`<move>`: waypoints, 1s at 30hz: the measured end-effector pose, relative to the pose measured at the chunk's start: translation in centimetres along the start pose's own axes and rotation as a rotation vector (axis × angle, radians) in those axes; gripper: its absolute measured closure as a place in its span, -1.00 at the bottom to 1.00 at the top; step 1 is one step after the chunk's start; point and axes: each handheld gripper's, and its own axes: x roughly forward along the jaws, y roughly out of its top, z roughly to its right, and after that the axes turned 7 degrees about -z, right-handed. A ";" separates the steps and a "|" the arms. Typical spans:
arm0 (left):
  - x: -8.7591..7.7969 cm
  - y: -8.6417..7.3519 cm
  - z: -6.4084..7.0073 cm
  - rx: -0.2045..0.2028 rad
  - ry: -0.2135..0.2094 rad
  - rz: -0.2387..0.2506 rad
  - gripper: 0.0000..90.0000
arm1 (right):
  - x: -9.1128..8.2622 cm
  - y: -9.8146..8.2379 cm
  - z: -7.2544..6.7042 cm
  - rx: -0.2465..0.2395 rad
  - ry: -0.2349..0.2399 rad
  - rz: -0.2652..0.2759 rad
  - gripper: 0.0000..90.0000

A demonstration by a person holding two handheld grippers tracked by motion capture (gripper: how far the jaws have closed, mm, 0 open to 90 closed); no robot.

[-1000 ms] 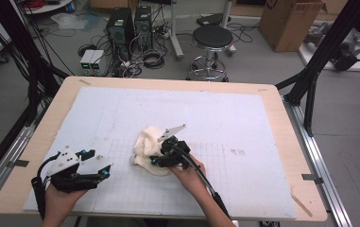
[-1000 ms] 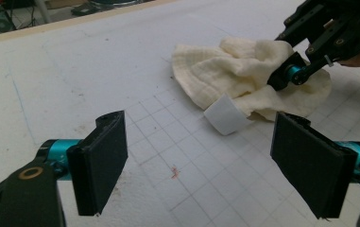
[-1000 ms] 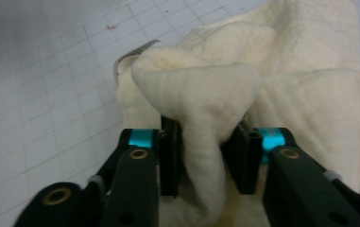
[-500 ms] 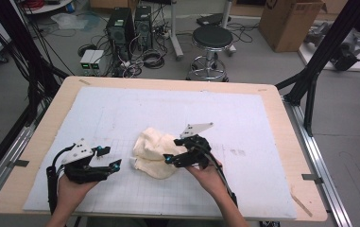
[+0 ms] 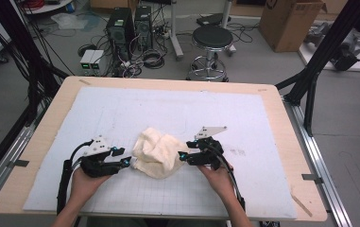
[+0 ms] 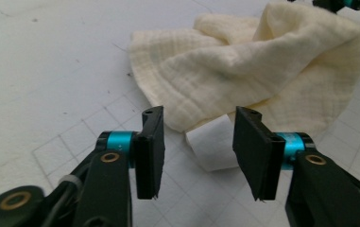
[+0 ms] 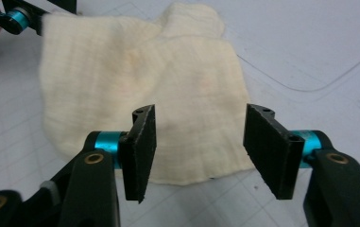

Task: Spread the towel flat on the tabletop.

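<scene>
A crumpled cream cloth (image 5: pixel 156 152) lies near the middle of the white grid mat (image 5: pixel 177 109). My left gripper (image 5: pixel 125 162) points at its left edge. In the left gripper view the jaws (image 6: pixel 201 156) have just been closing and stand apart around a white tag (image 6: pixel 213 146) under the cloth's (image 6: pixel 262 71) hem, pads not touching it. My right gripper (image 5: pixel 183 156) points at the cloth's right edge. In the right gripper view its jaws (image 7: pixel 206 151) have just been closing and stand apart over the cloth's (image 7: pixel 168 85) near hem without pressing on it.
The mat covers a wooden table (image 5: pixel 281 99) with black frame posts (image 5: pixel 310 80) at its sides. On the floor beyond stand a round stool (image 5: pixel 210 40), computer towers (image 5: pixel 123 28) with cables and a cardboard box (image 5: pixel 288 21).
My left gripper has moved right, up to the cloth's left edge. My right gripper has drawn back from on top of the cloth to its right edge. The cloth lies a little wider.
</scene>
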 end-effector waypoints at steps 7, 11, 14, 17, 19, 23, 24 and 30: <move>1.4 0.3 0.6 0.055 -0.023 -0.061 0.37 | 0.8 -0.5 0.8 -0.015 -0.024 -0.010 0.27; 2.3 0.4 0.7 0.062 -0.037 -0.082 0.37 | 1.0 -0.6 1.3 0.002 -0.018 -0.012 0.30; 2.7 0.5 0.8 0.082 -0.028 -0.122 0.42 | 1.6 -0.7 1.1 -0.006 -0.029 -0.049 0.33; 2.8 0.5 0.8 0.067 -0.015 -0.143 0.42 | 2.3 -0.7 1.1 -0.016 -0.052 -0.082 0.37; 2.9 0.5 0.9 0.071 -0.011 -0.144 0.43 | 2.6 -0.8 1.2 -0.014 -0.061 -0.087 0.41; 3.1 0.4 1.1 0.074 -0.016 -0.148 0.56 | 2.7 -0.8 1.2 -0.023 -0.083 -0.088 0.57; 3.1 0.4 1.1 0.076 -0.015 -0.149 0.56 | 2.7 -0.8 1.2 -0.023 -0.083 -0.088 0.57; 3.1 0.4 1.4 0.069 -0.010 -0.146 0.68 | 2.6 -1.0 1.8 0.000 -0.053 -0.080 0.88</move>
